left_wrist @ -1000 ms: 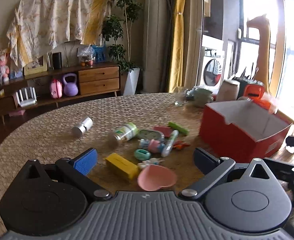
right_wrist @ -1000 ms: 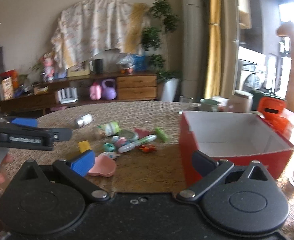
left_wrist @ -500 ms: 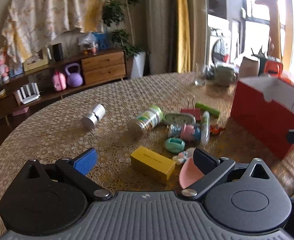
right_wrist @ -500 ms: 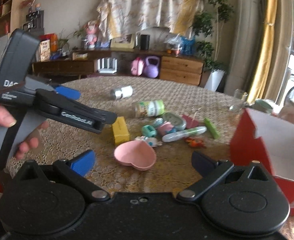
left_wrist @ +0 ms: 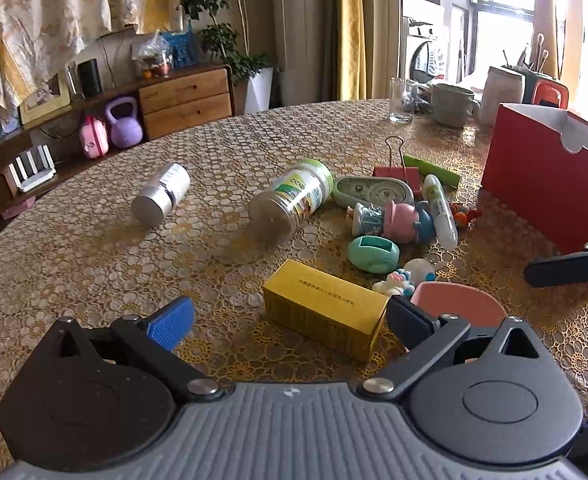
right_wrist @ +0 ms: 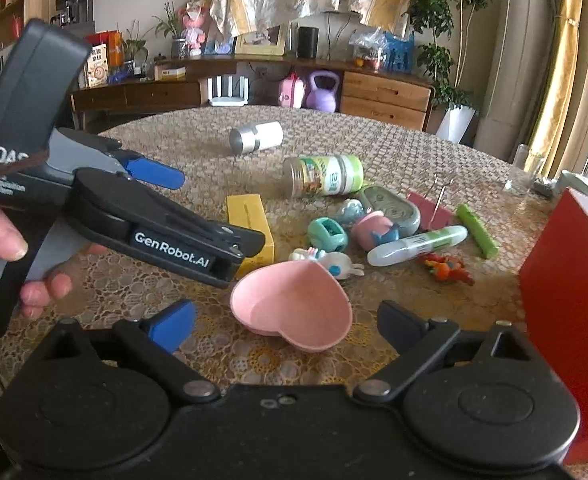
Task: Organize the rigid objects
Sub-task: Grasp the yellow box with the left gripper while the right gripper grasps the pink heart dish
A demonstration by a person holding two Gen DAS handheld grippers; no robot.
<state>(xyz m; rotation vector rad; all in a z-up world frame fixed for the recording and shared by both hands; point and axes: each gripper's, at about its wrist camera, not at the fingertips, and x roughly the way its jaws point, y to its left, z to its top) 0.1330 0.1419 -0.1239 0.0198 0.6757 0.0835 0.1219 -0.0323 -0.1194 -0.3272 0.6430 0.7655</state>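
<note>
At the left of the right wrist view, the left gripper hangs with fingers spread over the yellow box (box lying flat, mid-frame). Lower centre, the pink heart-shaped dish sits between the wide-open fingers of the right gripper, untouched. The red box stands open-topped at the right edge on the lace-patterned table.

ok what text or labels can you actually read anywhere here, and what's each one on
"GenRobot.AI": white letters on the side of the left gripper, right wrist view.
"DAS": on that gripper's handle, cut off by the strap; the small lines under it are too blurred to read.
Yellow box: a line of small print on top, too small to read.
Green-lidded jar and white tube: labels printed, not legible.
</note>
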